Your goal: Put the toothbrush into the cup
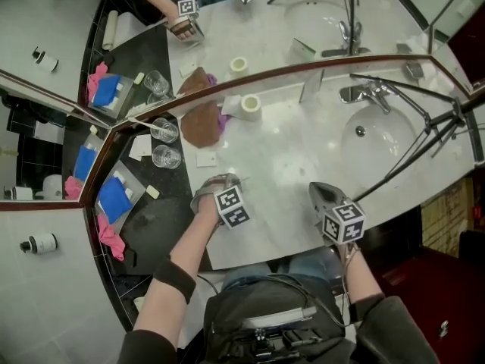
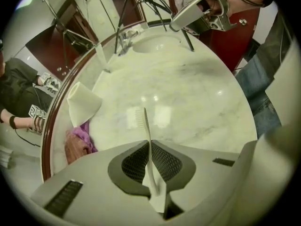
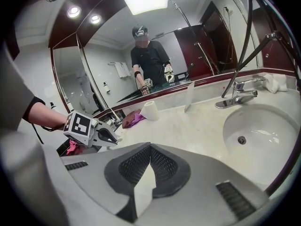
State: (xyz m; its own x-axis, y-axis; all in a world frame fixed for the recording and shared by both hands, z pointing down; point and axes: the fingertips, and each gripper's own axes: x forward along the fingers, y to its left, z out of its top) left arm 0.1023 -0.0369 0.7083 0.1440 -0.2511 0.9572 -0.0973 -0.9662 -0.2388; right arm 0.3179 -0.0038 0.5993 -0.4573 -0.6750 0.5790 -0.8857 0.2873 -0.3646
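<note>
A white toothbrush (image 2: 146, 126) stands between the pads of my left gripper (image 2: 150, 144), which is shut on its handle; the bristle end sticks out ahead over the marble counter (image 2: 188, 98). In the head view the left gripper (image 1: 217, 189) points steeply down at the counter's near left. Two clear glass cups (image 1: 166, 156) stand to its left on the dark counter part, the farther cup (image 1: 165, 130) with a thin white stick in it. My right gripper (image 1: 324, 196) hovers at the front edge, shut and empty (image 3: 149, 149).
A toilet roll (image 1: 250, 106) and a brown cloth (image 1: 201, 124) lie by the mirror. The sink (image 1: 379, 136) and faucet (image 1: 369, 93) are at the right, with black tripod legs (image 1: 424, 131) across them. A tray with blue and pink items (image 1: 114, 197) sits far left.
</note>
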